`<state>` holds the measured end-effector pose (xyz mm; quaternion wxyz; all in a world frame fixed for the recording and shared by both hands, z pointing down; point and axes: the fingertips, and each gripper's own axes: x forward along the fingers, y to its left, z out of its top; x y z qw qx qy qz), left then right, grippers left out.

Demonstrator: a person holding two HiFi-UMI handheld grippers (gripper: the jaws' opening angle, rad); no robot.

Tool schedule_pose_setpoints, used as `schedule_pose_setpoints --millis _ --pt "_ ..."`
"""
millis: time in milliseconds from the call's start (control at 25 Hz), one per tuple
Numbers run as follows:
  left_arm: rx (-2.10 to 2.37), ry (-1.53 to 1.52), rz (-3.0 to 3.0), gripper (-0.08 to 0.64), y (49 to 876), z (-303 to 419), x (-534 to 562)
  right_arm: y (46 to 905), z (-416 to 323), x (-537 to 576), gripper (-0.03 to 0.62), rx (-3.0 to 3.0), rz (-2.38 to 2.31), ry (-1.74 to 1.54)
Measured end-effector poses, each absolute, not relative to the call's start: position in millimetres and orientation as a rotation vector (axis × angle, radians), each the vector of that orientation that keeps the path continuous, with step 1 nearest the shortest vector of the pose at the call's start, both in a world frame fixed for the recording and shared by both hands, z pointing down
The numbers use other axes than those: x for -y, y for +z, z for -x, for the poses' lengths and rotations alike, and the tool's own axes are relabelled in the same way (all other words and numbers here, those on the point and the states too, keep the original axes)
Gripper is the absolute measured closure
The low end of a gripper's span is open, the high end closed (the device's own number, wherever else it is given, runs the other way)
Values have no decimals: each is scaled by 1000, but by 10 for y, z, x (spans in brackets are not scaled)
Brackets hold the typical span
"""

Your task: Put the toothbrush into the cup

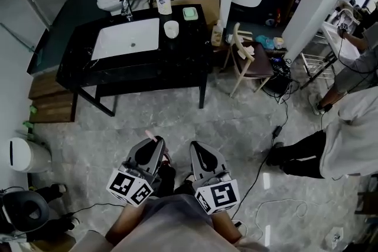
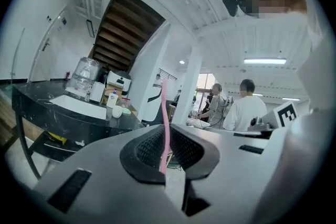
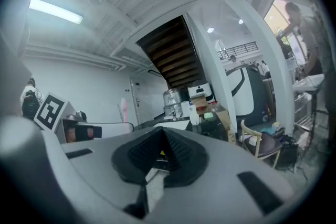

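Observation:
A pink toothbrush (image 2: 164, 113) stands upright between the black pads of my left gripper (image 2: 165, 136), which is shut on its handle. From the head view, the brush tip (image 1: 151, 137) pokes out of the left gripper (image 1: 155, 142) close to my body. My right gripper (image 1: 198, 148) is beside it, jaws closed together with nothing between them (image 3: 161, 136). The white cup (image 1: 171, 28) stands far ahead on the black table (image 1: 147, 68), right of the white sink (image 1: 127, 38). The cup (image 2: 117, 111) is small and distant in the left gripper view.
A soap bottle (image 1: 165, 2) and a green dish (image 1: 190, 13) sit behind the cup. A wooden chair (image 1: 251, 59) stands right of the table. Cables (image 1: 277, 127) cross the floor near a person's legs (image 1: 301, 153). A white bin (image 1: 23, 154) stands at the left.

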<state>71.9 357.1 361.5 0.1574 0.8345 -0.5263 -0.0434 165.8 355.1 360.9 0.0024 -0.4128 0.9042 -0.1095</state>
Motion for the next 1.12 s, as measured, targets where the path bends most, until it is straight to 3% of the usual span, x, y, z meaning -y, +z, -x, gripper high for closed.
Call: schedule_pose_setpoints --millis 1120 --pt "1322 -234 -2510 526 3426 378 -2645 3450 -373 -2685 586 -2892 1422 -188"
